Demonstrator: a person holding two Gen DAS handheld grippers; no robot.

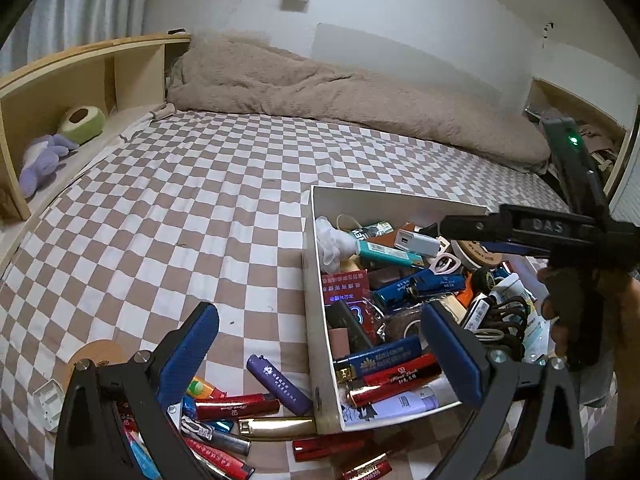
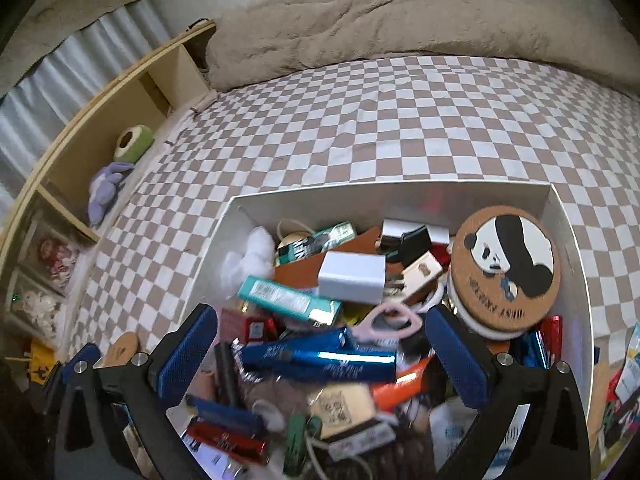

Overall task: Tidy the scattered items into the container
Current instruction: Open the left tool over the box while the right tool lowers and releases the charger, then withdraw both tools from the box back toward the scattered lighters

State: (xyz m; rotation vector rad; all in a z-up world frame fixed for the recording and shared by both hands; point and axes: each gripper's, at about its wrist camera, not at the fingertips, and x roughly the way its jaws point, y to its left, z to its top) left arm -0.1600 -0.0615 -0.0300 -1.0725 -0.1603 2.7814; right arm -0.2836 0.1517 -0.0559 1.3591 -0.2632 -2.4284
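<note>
Purple lighter (image 1: 279, 383) outside white box (image 1: 316, 280), panda coaster (image 2: 505, 267) inside, right-wrist view only.

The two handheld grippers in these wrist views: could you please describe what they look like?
Both are alike: black angular frames with silver bolt heads, each carrying two flat fingers with textured blue pads. Seen from the left wrist view, the right gripper has a long black body with raised lettering, a pistol-style handle and a lit green indicator light. No cables or sleeves are visible.

Dim, cool indoor light; fisheye bending darkens the corners, and clutter nearest the right tool blurs (metallic blue lighter (image 2: 320, 360) glares).
</note>
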